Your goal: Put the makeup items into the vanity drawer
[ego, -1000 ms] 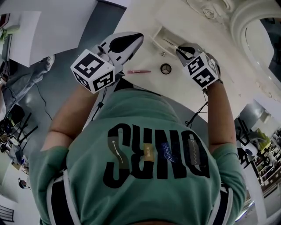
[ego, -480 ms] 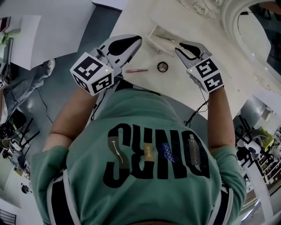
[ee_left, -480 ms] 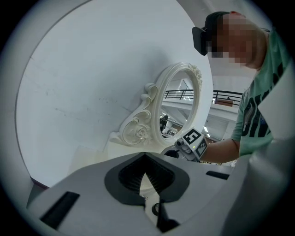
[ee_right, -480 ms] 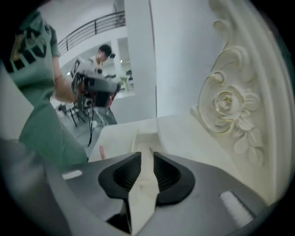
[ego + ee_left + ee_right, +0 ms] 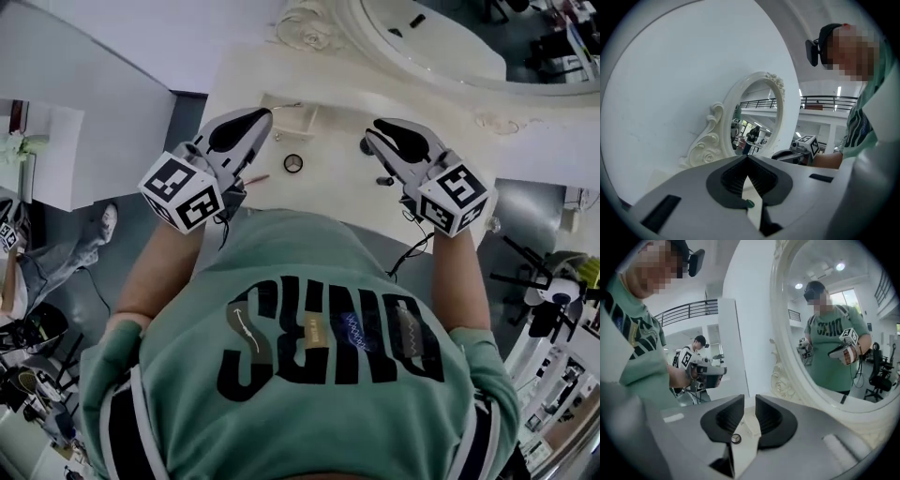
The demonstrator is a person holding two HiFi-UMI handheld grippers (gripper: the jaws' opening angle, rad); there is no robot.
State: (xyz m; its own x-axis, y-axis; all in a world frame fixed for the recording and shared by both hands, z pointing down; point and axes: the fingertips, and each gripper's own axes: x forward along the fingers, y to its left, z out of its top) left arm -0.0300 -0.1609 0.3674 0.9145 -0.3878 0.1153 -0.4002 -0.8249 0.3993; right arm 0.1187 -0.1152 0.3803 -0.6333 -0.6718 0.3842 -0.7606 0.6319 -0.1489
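In the head view a small open drawer (image 5: 302, 116) sits in the white vanity top (image 5: 333, 192), with a thin item lying in it. A round black compact (image 5: 293, 163) and a thin pink stick (image 5: 256, 178) lie on the top in front of it. Two small dark items (image 5: 367, 145) (image 5: 384, 180) lie to the right. My left gripper (image 5: 261, 114) (image 5: 747, 159) hovers left of the drawer, jaws shut and empty. On the right, my right gripper (image 5: 373, 128) (image 5: 749, 399) is held up, its jaws a narrow gap apart with nothing between them.
An ornate white oval mirror (image 5: 441, 37) (image 5: 757, 112) (image 5: 834, 333) stands at the back of the vanity and reflects the person. A white wall (image 5: 670, 84) rises to the left. Cables (image 5: 412, 244) hang off the front edge. Another person stands in the background of the right gripper view.
The right gripper has drawn back to the right, away from the drawer. The left gripper stays near the drawer's left. The head camera has tilted, showing more of the mirror.
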